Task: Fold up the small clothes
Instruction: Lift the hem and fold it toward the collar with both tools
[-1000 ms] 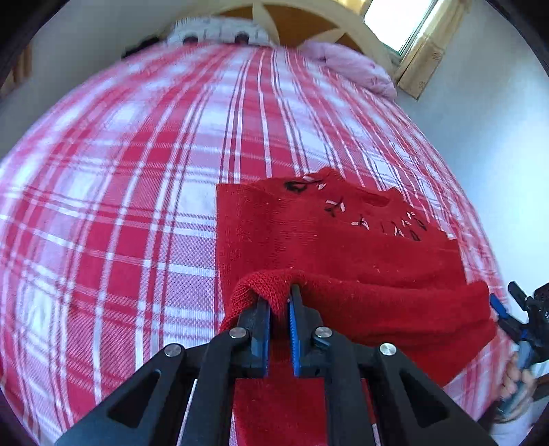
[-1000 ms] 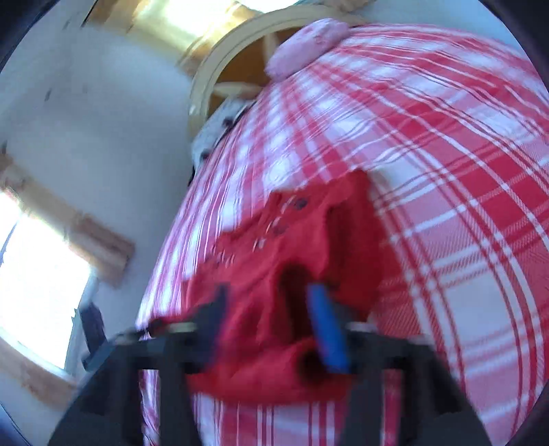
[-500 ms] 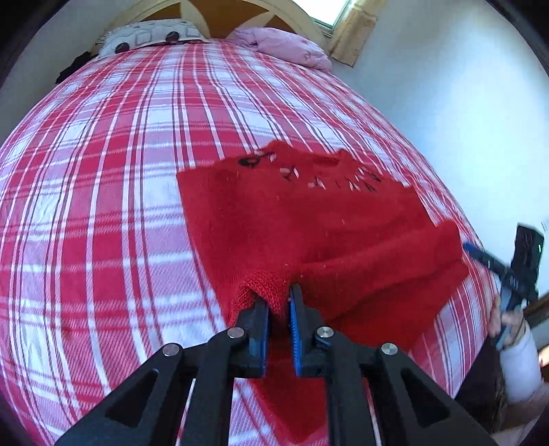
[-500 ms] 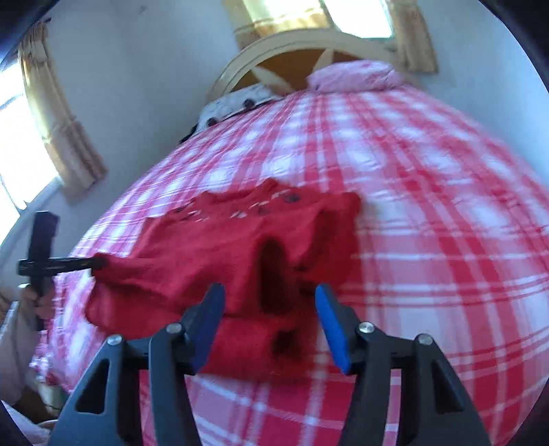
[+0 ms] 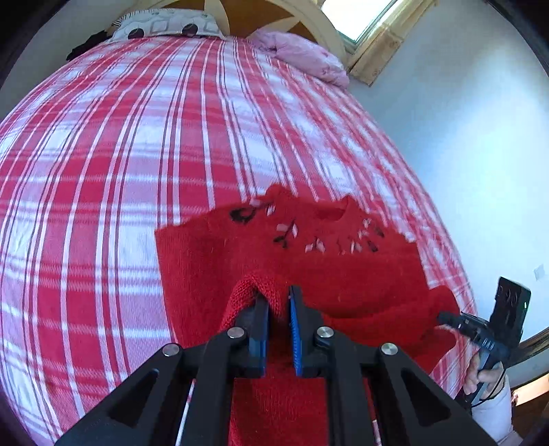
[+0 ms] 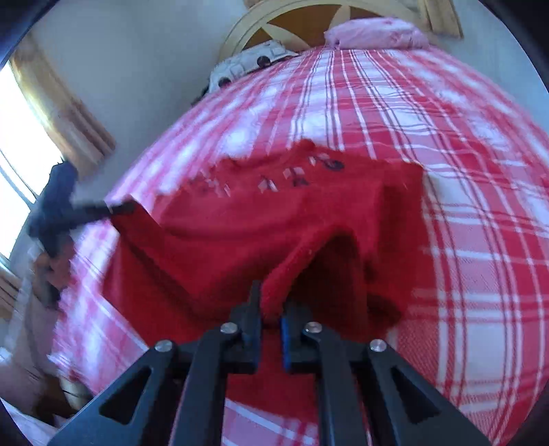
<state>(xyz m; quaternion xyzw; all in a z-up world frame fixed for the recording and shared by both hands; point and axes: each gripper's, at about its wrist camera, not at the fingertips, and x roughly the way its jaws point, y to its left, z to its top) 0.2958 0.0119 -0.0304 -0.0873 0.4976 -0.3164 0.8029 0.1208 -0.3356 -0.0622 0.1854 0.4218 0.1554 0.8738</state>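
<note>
A small red knitted sweater (image 5: 343, 271) with black and white stitching near its neck lies on the red and white plaid bedspread (image 5: 137, 154). My left gripper (image 5: 276, 302) is shut on a fold of its lower edge and holds it up over the sweater's body. My right gripper (image 6: 271, 308) is shut on the other end of the same edge, seen in the right wrist view over the sweater (image 6: 257, 219). Each gripper shows in the other's view, the right one (image 5: 446, 317) at the sweater's right edge, the left one (image 6: 127, 207) at its left edge.
The bed's wooden headboard (image 5: 274, 13) and two pillows, a patterned white one (image 5: 164, 25) and a pink one (image 5: 302, 55), are at the far end. A white wall (image 5: 463, 137) runs close along one side. A curtained window (image 6: 20, 147) is on the other side.
My right gripper was open near the sweater's edge and is now shut on it. Both grippers hold the lower edge lifted. The left gripper kept its hold and moved slightly forward.
</note>
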